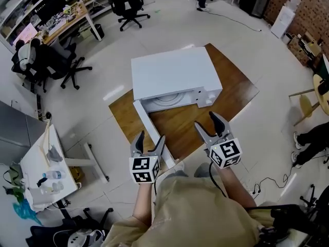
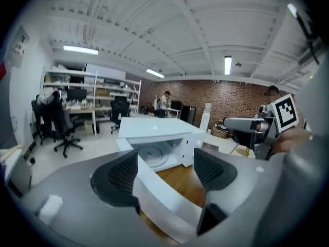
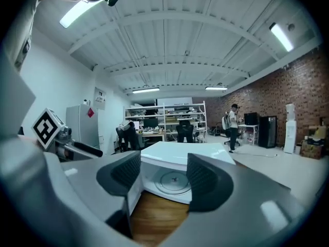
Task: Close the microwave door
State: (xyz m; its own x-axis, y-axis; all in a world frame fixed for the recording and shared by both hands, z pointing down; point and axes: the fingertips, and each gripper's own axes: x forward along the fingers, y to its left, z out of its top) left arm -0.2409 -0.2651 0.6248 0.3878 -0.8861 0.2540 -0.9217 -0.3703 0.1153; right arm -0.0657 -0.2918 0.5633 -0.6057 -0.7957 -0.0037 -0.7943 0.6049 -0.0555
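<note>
A white microwave [image 1: 175, 76] stands on a wooden table [image 1: 231, 94], and its cavity with the glass turntable [image 3: 174, 181] faces me. Its door [image 1: 149, 130] is swung wide open towards me on the left side. My left gripper [image 1: 150, 138] is open, and the door's free end [image 2: 164, 197] lies between its jaws; I cannot tell whether they touch it. My right gripper [image 1: 205, 120] is open and holds nothing. It hovers over the bare wood in front of the microwave [image 3: 180, 156], to the right of the door.
Black office chairs [image 1: 61, 66] and desks [image 1: 56, 22] fill the far left. A small white table [image 1: 41, 163] with bottles stands at my lower left. A person's legs [image 1: 311, 138] and a wooden chair [image 1: 306, 104] are at the right, with cables [image 1: 267, 181] on the floor.
</note>
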